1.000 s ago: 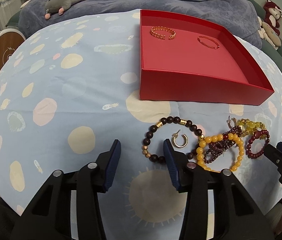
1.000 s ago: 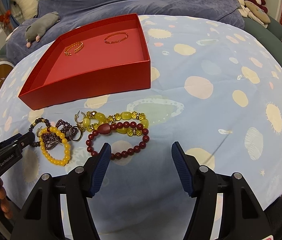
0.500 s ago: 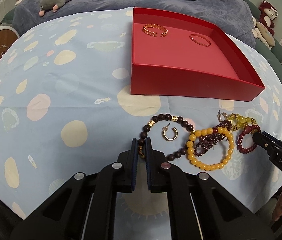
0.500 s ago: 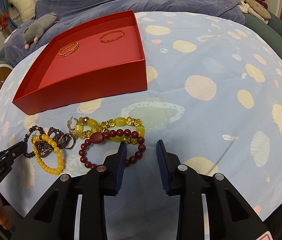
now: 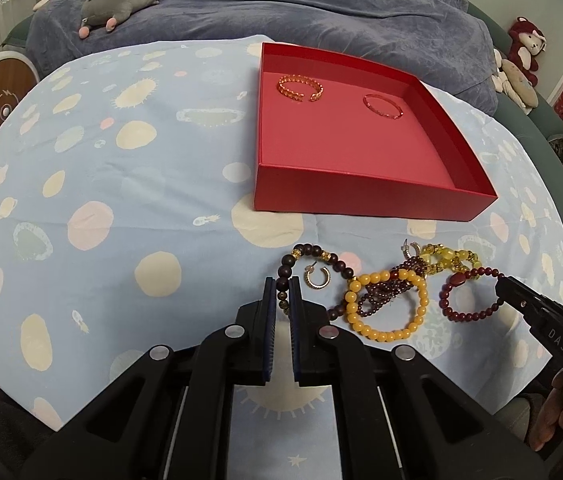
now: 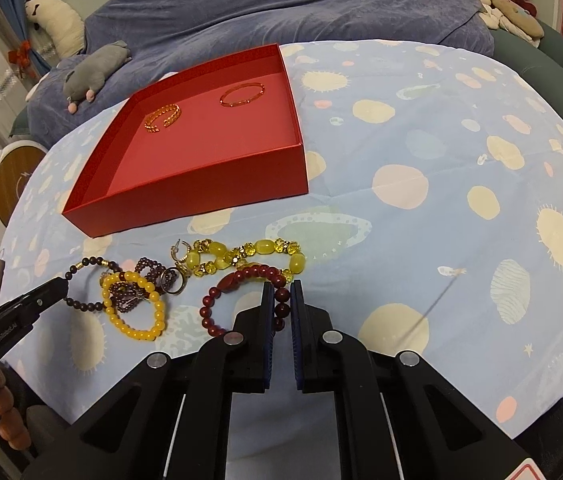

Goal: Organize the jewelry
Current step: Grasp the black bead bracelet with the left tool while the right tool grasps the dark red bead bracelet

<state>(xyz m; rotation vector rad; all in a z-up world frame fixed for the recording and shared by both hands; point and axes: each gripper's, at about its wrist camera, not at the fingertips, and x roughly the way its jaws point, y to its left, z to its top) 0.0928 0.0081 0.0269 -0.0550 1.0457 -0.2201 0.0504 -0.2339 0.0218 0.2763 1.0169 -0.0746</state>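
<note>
Since a second ago both pairs of jaws have closed. The left gripper (image 5: 282, 294) now pinches the dark bead bracelet (image 5: 313, 250); the right gripper (image 6: 280, 300) pinches the red bead bracelet (image 6: 237, 280). Both bracelets sit on the spotted cloth (image 5: 121, 184) in front of the red box (image 5: 361, 196), which holds a gold cuff (image 5: 301, 87) and a thin red bangle (image 5: 382, 106). Between the two grips: gold hoop earring (image 5: 317, 279), orange bead bracelet (image 5: 385, 304) tangled with a garnet strand (image 5: 391, 292), yellow crystal bracelet (image 6: 249, 256). Pinched beads partly hidden by the pads.
</note>
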